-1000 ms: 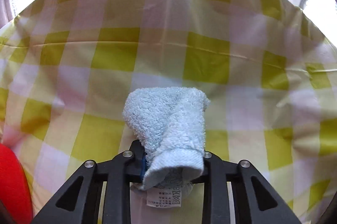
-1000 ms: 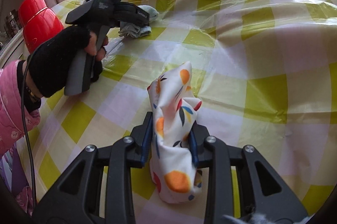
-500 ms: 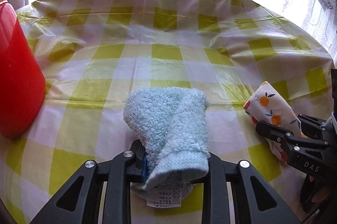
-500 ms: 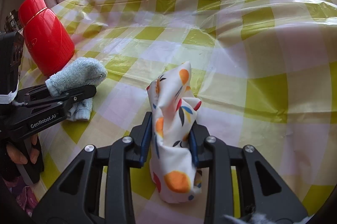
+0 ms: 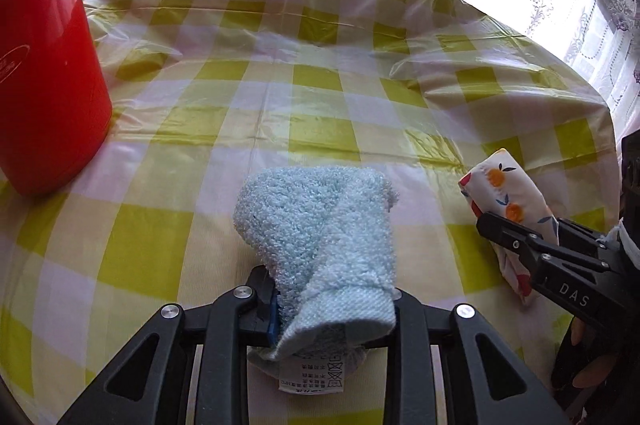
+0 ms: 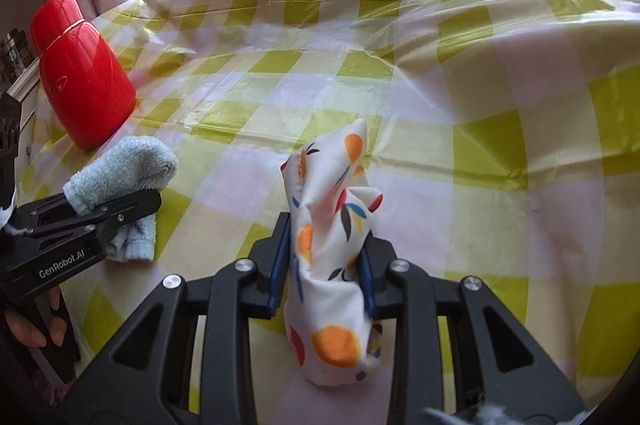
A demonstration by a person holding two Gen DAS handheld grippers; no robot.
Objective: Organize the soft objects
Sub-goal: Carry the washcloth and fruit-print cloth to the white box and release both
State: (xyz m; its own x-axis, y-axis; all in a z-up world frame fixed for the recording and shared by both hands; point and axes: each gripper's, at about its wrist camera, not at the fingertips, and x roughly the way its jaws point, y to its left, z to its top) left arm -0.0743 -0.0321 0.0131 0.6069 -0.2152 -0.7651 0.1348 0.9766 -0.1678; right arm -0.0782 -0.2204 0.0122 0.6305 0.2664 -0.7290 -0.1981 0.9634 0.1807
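Left wrist view first: your left hand-held gripper (image 5: pixel 334 309) is clamped on the light blue towel (image 5: pixel 320 237), which stands bunched between its fingers with a white care label (image 5: pixel 312 377) hanging below. Under it lies the yellow-checked cloth (image 5: pixel 320 97) covering the desk. A red flask (image 5: pixel 44 81) stands upright at the left, well apart from the towel. At the right edge you can see your right hand-held gripper (image 5: pixel 500 229) gripping the fruit-print cloth (image 5: pixel 508 193).

Right wrist view: your right hand-held gripper (image 6: pixel 322 265) is closed on that fruit-print cloth (image 6: pixel 332 241), whose upper end rises above the fingers while the lower end hangs beneath them. To the left, your left hand-held gripper (image 6: pixel 136 207) holds the light blue towel (image 6: pixel 124 169) near the red flask (image 6: pixel 80 73), not touching it.
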